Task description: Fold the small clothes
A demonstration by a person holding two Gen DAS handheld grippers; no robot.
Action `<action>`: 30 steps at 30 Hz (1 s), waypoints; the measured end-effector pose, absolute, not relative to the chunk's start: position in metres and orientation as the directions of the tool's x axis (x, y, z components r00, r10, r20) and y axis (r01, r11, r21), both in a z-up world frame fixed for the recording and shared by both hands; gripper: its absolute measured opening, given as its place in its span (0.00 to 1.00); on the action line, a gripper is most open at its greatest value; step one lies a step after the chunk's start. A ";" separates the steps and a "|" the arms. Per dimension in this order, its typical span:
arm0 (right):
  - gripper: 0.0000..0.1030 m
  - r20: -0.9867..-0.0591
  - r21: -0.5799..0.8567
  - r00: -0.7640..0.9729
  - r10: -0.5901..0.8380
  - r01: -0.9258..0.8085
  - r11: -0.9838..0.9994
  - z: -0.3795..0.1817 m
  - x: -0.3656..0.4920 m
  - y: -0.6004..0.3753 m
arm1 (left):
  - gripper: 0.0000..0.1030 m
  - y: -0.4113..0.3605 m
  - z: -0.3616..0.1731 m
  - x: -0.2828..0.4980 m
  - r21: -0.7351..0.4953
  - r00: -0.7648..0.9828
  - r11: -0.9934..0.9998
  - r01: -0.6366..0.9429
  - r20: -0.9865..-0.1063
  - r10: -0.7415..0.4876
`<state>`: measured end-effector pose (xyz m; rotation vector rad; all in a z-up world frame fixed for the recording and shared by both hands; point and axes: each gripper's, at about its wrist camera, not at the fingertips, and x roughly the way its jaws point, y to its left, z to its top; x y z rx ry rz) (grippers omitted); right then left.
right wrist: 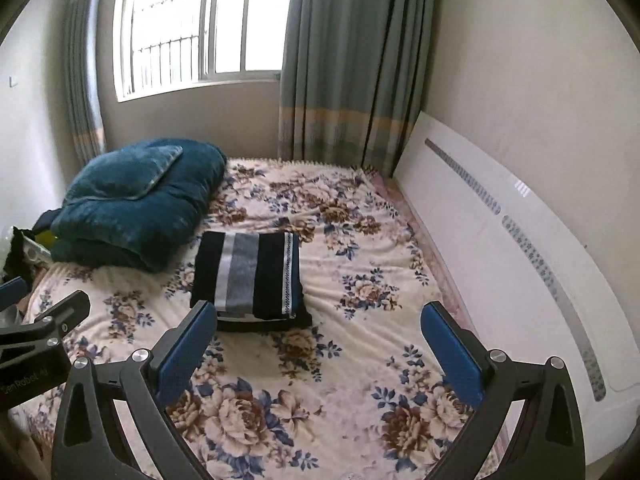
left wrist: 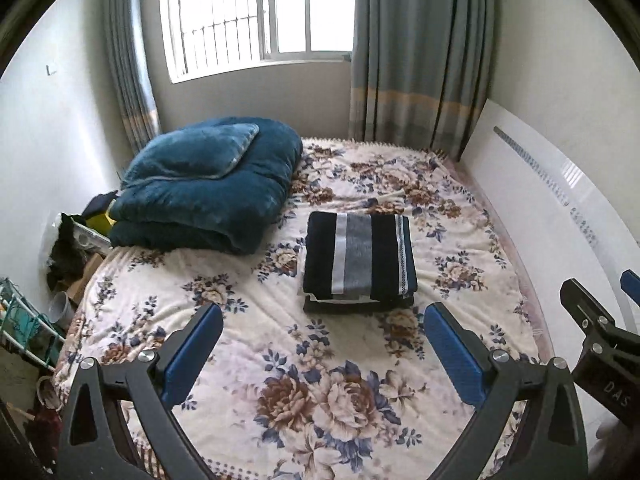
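Observation:
A folded dark garment with white and grey stripes (left wrist: 359, 260) (right wrist: 250, 276) lies flat in the middle of the floral bedspread (left wrist: 320, 380) (right wrist: 360, 360), on top of another dark folded piece. My left gripper (left wrist: 323, 316) hovers open above the bed, short of the garment, with nothing between its blue pads. My right gripper (right wrist: 319, 316) is open too and holds nothing; the garment sits just beyond its left finger. In the left wrist view the right gripper's finger (left wrist: 588, 320) shows at the right edge, and the left gripper's finger (right wrist: 52, 320) appears at the left edge of the right wrist view.
A folded teal blanket (left wrist: 208, 184) (right wrist: 136, 200) lies at the bed's far left. A white headboard (left wrist: 540, 208) (right wrist: 500, 260) runs along the right side. Window and grey curtains (left wrist: 420, 48) stand behind. Clutter and a rack (left wrist: 24, 320) sit on the floor at left.

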<state>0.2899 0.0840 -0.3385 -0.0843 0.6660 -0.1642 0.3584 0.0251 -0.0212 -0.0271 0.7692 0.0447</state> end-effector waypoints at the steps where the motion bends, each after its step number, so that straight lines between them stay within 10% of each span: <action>1: 1.00 -0.601 -0.126 0.780 -0.175 0.123 0.984 -0.333 0.281 0.084 | 1.00 0.025 -0.017 0.352 -0.011 0.722 0.999 -0.049 -0.691 0.028; 30: 1.00 -0.530 -0.080 0.841 -0.104 0.073 0.994 -0.271 0.210 0.088 | 1.00 0.025 0.026 0.289 -0.037 0.789 0.996 -0.081 -0.613 0.041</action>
